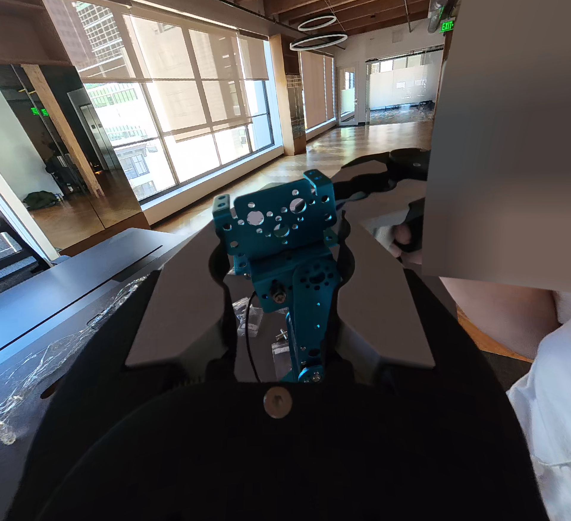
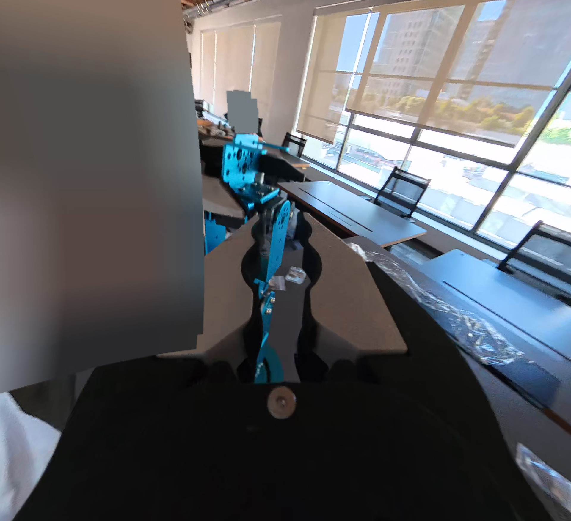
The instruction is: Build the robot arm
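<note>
A blue metal bracket assembly (image 1: 278, 228) with many round holes is held up in the air between both grippers. My left gripper (image 1: 282, 225) is closed around its upper U-shaped bracket, one grey finger on each side. A long blue arm plate (image 1: 309, 314) hangs below it. In the right wrist view my right gripper (image 2: 279, 225) grips that blue arm plate (image 2: 275, 246) edge-on, and the upper bracket (image 2: 239, 163) stands beyond the fingertips. The left gripper's black finger (image 2: 278, 169) shows at that bracket. The right gripper (image 1: 386, 172) shows at the far right of the left wrist view.
Grey desks (image 1: 77, 284) (image 2: 355, 212) stand below and beside the grippers. Clear plastic bags of small parts (image 1: 46, 361) (image 2: 448, 321) lie on them, more (image 1: 247, 317) under the assembly. Black chairs (image 2: 401, 191) line the windows. A white sleeve (image 1: 543, 398) is at the right. My left and right fingertips are right by each other.
</note>
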